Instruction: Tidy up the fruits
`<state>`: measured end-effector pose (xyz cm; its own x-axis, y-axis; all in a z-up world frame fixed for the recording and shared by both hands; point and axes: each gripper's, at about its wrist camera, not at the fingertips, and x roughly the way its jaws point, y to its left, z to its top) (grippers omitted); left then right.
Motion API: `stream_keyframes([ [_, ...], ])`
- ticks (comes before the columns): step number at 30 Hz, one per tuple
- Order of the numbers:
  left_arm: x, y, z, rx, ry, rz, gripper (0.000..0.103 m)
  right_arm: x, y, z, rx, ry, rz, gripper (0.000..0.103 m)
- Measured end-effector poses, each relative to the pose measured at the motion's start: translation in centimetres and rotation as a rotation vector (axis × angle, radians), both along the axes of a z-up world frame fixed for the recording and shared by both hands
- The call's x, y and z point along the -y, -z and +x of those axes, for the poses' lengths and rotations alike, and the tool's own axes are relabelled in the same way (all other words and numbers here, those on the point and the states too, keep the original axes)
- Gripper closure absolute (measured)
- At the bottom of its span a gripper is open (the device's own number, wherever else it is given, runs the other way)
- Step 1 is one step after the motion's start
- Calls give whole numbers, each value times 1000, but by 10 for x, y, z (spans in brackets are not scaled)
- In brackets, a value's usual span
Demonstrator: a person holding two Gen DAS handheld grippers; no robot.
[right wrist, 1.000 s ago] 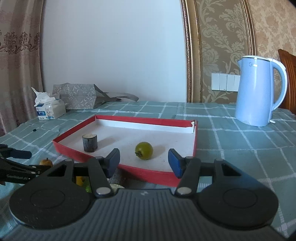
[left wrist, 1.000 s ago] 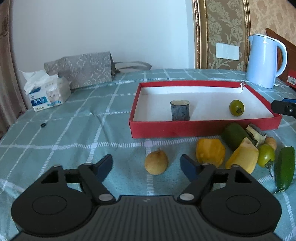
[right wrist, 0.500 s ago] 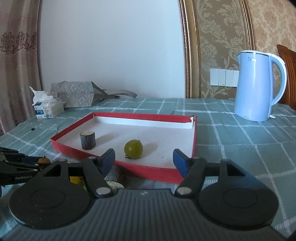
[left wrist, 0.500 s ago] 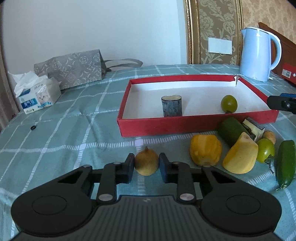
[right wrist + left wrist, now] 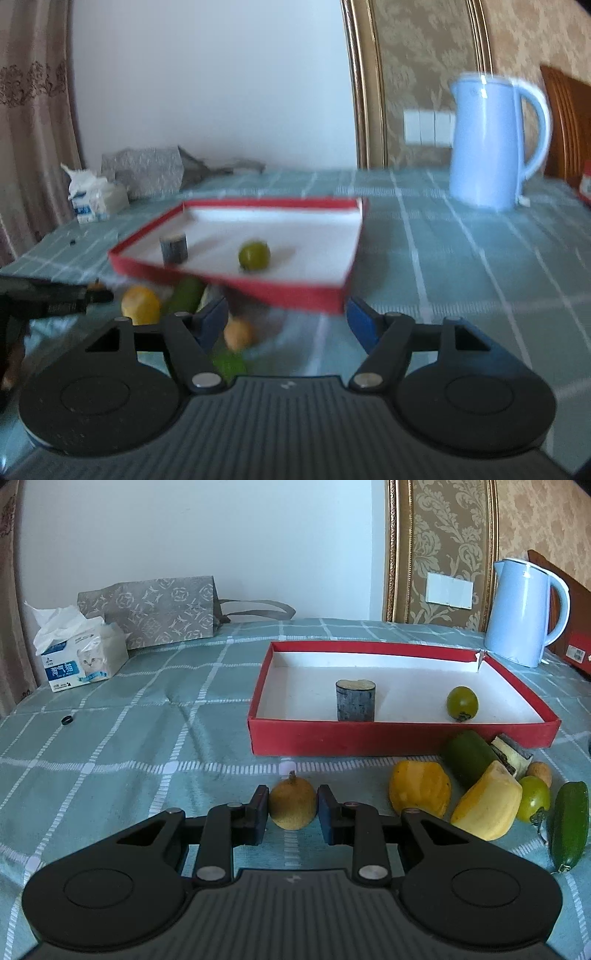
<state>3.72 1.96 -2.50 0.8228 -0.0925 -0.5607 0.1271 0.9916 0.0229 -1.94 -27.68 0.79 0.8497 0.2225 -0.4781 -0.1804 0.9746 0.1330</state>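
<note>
My left gripper [image 5: 291, 805] is shut on a small brown round fruit [image 5: 292, 805] in front of the red tray [image 5: 399, 734]. The tray holds a dark cylinder piece [image 5: 355, 700] and a green round fruit [image 5: 462, 703]. To the right on the cloth lie a yellow pepper-like fruit [image 5: 419, 787], a yellow wedge [image 5: 487, 805], a dark green piece [image 5: 469, 755], a green tomato [image 5: 533, 802] and a green cucumber [image 5: 569, 825]. My right gripper [image 5: 286, 319] is open and empty, above the cloth before the tray's near corner [image 5: 332, 295]; its view is blurred.
A blue kettle [image 5: 524, 609] stands at the back right. A tissue box [image 5: 79, 657] and a grey patterned bag [image 5: 155, 609] are at the back left. A small black ring [image 5: 67, 720] lies on the checked cloth.
My left gripper closed on the brown fruit and keeps hold of it. My right gripper rose and swung left, blurring its view; its jaws opened wider.
</note>
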Motion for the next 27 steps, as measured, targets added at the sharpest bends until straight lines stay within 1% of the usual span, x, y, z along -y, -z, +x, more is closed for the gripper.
stream_keyframes([
  [3, 0, 0, -1, 4, 2, 0, 76, 6, 7, -7, -54, -10, 20, 30],
  [5, -1, 0, -1, 3, 2, -4, 76, 4, 12, -11, -87, -35, 9, 28],
  [9, -1, 0, -2, 0, 0, -6, 76, -11, 17, -17, -130, -98, -17, 26],
  [12, -2, 0, -2, 2, 2, -13, 76, -23, 19, -18, -153, -133, 21, 26],
  [14, -2, -1, -3, 4, 6, -18, 76, -30, 21, -14, -167, -129, 37, 26],
  [17, -2, -1, -4, 7, 12, -21, 76, -34, 25, -3, -205, -106, 109, 19],
  [20, -2, -2, -4, 9, 19, -28, 76, -44, 25, 5, -208, -59, 106, 15],
  [22, -3, -3, -5, 14, 22, -35, 76, -55, 26, 8, -190, -61, 67, 15],
  [23, -3, -3, -5, 16, 24, -39, 76, -65, 26, 7, -170, -73, 13, 18],
  [26, -4, -4, -7, 19, 28, -49, 76, -92, 31, 3, -99, -109, -239, 28],
  [27, -4, -4, -7, 19, 30, -52, 76, -97, 30, 0, -78, -126, -280, 30],
])
